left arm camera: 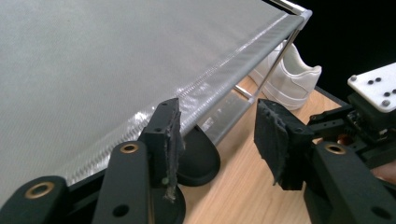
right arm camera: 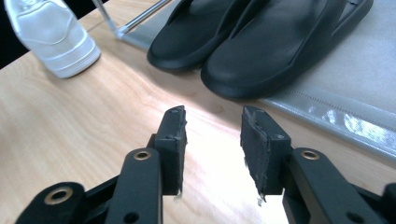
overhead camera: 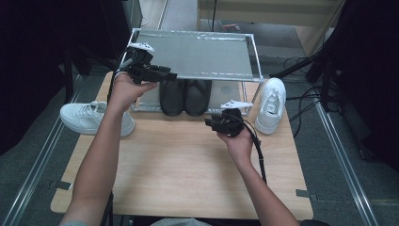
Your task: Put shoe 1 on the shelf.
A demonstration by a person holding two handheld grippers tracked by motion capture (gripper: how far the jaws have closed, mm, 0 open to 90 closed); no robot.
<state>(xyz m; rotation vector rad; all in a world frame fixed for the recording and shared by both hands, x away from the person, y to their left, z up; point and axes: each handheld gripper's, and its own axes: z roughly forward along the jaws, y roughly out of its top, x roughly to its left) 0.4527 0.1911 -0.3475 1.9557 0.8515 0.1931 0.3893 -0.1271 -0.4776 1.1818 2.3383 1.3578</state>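
Observation:
A pair of black shoes [overhead camera: 184,96] stands side by side on the lower shelf of a metal shoe rack [overhead camera: 197,54], toes toward the person. My left gripper [overhead camera: 170,74] hovers open at the front left corner of the rack's top shelf [left arm camera: 116,60], with nothing between its fingers; one black toe [left arm camera: 201,158] shows below it. Over the table in front of the shoes, my right gripper [overhead camera: 210,123] is open and holds nothing. Its own view looks over its open gripper [right arm camera: 212,135] at both black shoes [right arm camera: 275,46].
One white sneaker [overhead camera: 87,117] lies on the wooden table [overhead camera: 188,169] left of the rack, another [overhead camera: 271,103] stands at the rack's right. The rack's thin legs [overhead camera: 256,92] rise beside the shoes. Floor rails run along both table sides.

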